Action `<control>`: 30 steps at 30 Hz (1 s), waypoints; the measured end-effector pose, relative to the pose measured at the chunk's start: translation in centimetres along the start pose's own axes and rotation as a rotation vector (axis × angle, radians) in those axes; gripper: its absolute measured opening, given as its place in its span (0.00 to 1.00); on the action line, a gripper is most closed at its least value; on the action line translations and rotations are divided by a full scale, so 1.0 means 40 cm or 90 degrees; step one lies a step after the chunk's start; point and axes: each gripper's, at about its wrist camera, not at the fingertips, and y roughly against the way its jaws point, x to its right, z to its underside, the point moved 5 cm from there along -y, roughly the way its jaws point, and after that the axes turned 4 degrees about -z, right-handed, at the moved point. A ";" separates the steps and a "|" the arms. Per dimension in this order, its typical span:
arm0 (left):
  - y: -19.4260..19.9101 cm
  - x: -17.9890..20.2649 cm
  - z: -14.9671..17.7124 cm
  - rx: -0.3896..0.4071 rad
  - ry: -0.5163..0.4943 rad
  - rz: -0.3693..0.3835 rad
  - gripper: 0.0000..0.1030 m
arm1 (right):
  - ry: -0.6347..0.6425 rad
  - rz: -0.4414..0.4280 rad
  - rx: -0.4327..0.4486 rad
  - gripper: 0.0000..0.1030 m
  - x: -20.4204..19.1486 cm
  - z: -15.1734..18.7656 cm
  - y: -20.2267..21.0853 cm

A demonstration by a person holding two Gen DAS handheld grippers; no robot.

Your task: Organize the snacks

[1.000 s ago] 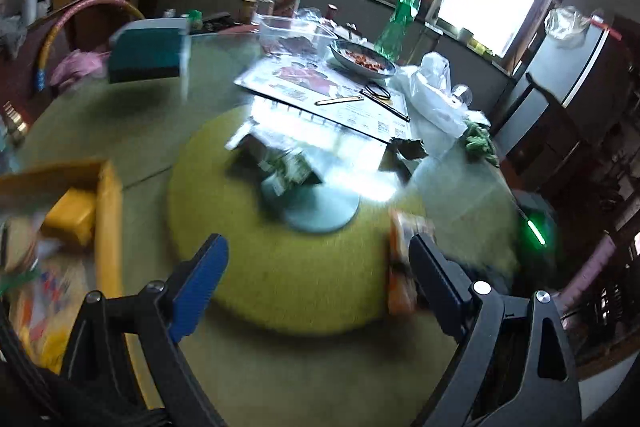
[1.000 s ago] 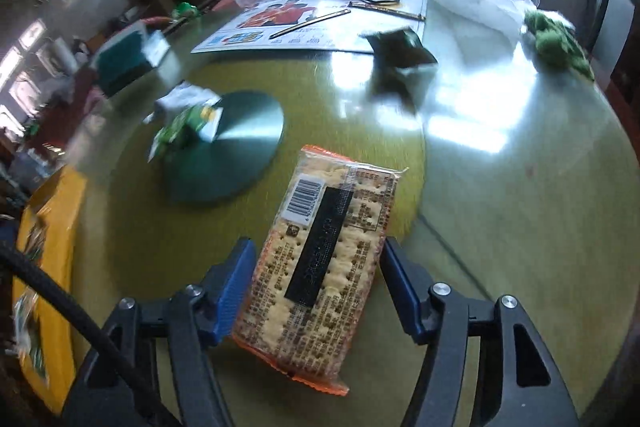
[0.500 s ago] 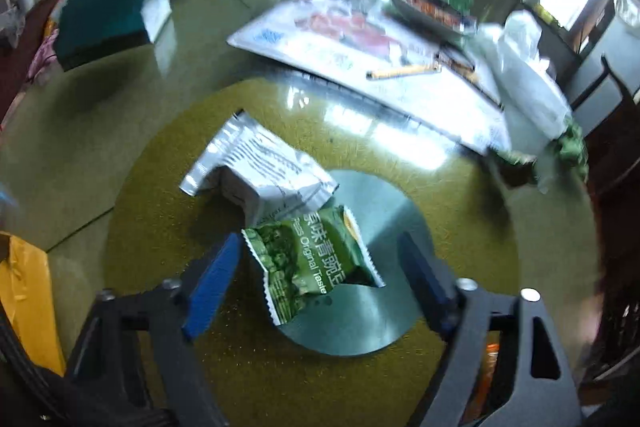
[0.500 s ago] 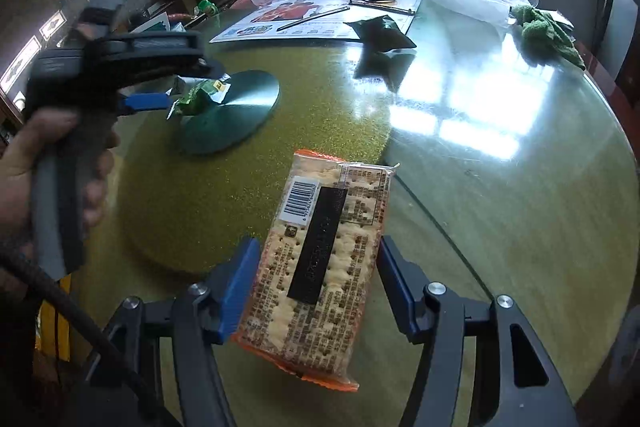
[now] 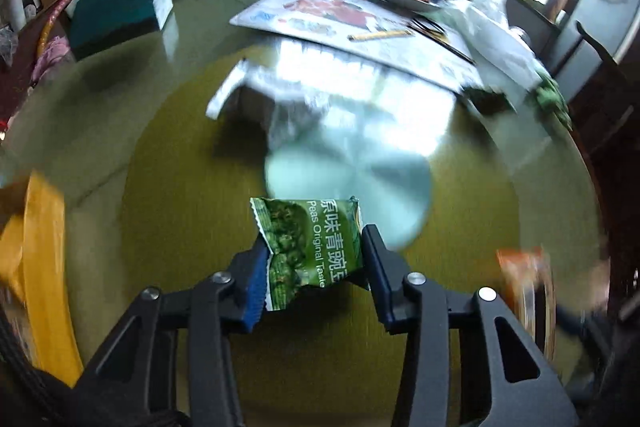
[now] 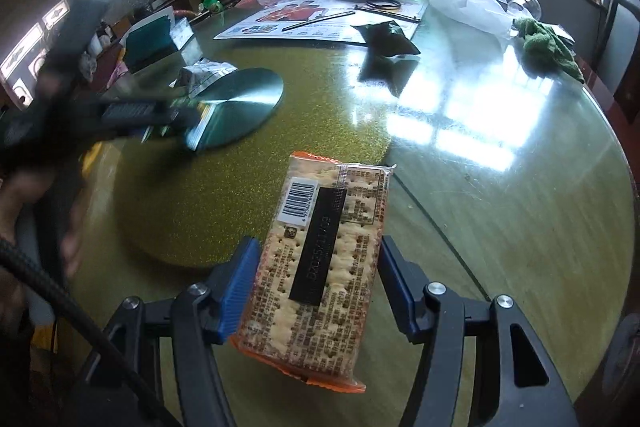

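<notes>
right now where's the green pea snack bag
In the left wrist view, the green pea bag sits between the left gripper pads, which have just been closing, near the silver disc.

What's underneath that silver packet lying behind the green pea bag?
The silver packet lies on the glittery gold turntable, its near end over the round metal disc. Whatever else is beneath is hidden.

Pea packet [image 5: 312, 247]: green w/ white lettering; cracker pack [image 6: 320, 267]: clear, orange ends, black strip, white barcode label; claw pads [image 6: 236, 291]: blue on black frames; turntable mat [image 6: 240, 195]: glittery olive-gold w/ silver centre disc [image 6: 240, 107]; tray [image 5: 40, 267]: yellow; cloth [image 6: 548, 47]: green.
</notes>
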 end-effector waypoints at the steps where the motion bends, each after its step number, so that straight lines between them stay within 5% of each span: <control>1: 0.022 -0.006 0.039 -0.003 0.009 0.019 0.44 | -0.001 -0.001 0.002 0.58 -0.002 0.003 0.002; 6: 0.112 -0.017 0.192 0.004 0.028 0.072 0.43 | -0.003 -0.013 -0.003 0.57 -0.016 0.025 0.015; 10: 0.184 -0.034 0.285 0.041 0.035 0.072 0.43 | 0.012 -0.030 -0.006 0.56 -0.058 0.049 0.020; 18: 0.392 -0.133 0.362 0.137 0.096 0.120 0.43 | 0.075 -0.121 0.007 0.56 -0.246 0.066 0.061; 25: 0.553 -0.303 0.346 0.219 0.122 0.051 0.43 | 0.153 -0.246 0.005 0.56 -0.500 0.015 0.071; 30: 0.571 -0.449 0.343 0.232 0.170 0.007 0.43 | 0.205 -0.268 -0.007 0.56 -0.648 -0.018 0.024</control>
